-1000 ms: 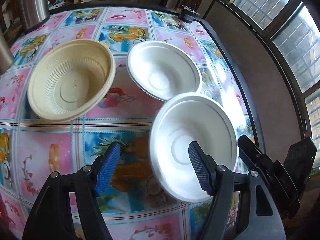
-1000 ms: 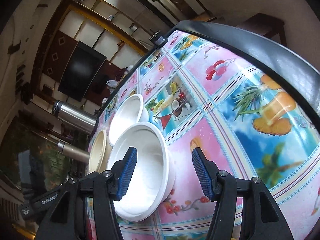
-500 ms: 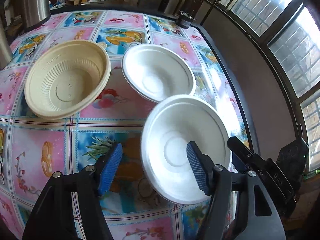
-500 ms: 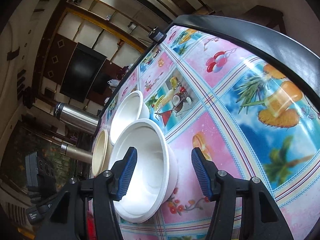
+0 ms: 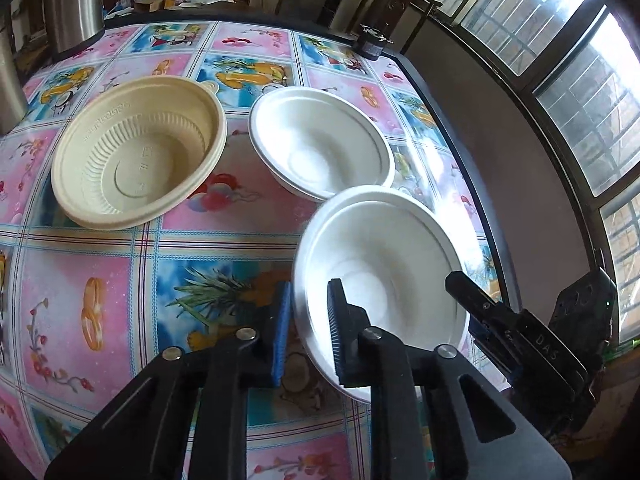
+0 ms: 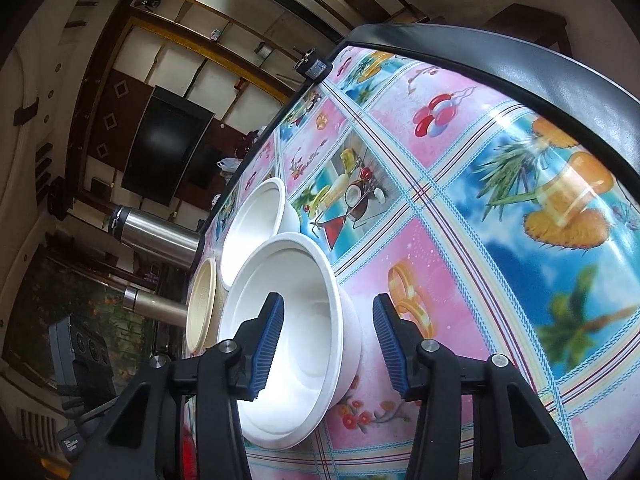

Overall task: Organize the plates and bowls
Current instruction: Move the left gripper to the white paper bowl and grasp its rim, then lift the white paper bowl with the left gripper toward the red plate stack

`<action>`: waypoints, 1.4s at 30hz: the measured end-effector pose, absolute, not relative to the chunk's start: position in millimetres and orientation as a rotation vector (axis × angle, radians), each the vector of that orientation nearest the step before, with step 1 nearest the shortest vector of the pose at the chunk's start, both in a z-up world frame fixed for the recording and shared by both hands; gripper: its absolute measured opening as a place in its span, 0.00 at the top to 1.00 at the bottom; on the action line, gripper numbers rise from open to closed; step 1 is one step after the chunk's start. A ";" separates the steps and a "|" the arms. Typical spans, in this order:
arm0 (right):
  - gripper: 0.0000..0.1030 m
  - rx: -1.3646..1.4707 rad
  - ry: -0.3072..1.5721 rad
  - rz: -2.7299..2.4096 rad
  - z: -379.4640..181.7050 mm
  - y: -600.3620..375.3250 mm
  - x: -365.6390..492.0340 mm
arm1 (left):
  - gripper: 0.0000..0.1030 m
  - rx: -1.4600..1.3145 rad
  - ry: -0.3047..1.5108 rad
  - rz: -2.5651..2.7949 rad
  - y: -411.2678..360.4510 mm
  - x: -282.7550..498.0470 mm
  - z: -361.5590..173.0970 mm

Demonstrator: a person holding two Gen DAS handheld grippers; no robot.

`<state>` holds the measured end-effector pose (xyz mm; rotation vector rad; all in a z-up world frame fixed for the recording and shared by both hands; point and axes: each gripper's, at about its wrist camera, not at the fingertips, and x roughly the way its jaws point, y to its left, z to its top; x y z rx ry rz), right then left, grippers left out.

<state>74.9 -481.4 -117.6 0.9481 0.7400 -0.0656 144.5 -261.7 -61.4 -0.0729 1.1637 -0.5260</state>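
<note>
Three bowls sit on the patterned tablecloth (image 5: 100,280). The near white bowl (image 5: 380,272) (image 6: 296,280) is under both grippers. My left gripper (image 5: 308,332) is closing on its left rim, one blue pad outside and one inside, both against the wall. My right gripper (image 6: 326,344) straddles the opposite wall. Its jaws are also closing, with gaps still showing between the pads and the wall. Its black body (image 5: 520,332) shows in the left wrist view. Behind stand a second white bowl (image 5: 320,148) (image 6: 256,224) and a ribbed beige bowl (image 5: 136,152) (image 6: 202,300).
Steel flasks (image 5: 72,0) (image 6: 156,232) stand at the table's far left. A small dark object (image 5: 370,44) (image 6: 314,66) sits at the far edge. The black table rim (image 5: 460,160) runs close to the near bowl, with windows beyond it.
The left jaws have drawn together from wide apart onto the near white bowl's rim. The right jaws have narrowed a little around the opposite wall. Neither hand has shifted much.
</note>
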 end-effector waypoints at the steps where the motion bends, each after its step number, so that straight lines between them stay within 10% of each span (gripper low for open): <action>1: 0.59 0.944 0.743 -0.064 -118.0 -480.7 75.6 | 0.87 -0.072 1.164 -0.525 -261.9 144.9 -62.1; 9: 0.90 0.908 0.769 -0.091 -121.2 -478.0 78.4 | 0.94 -0.084 1.183 -0.515 -259.5 146.9 -71.8; 42: 0.92 0.712 0.822 0.054 -115.6 -387.2 83.7 | 0.93 -0.183 1.197 -0.433 -137.3 112.4 -73.9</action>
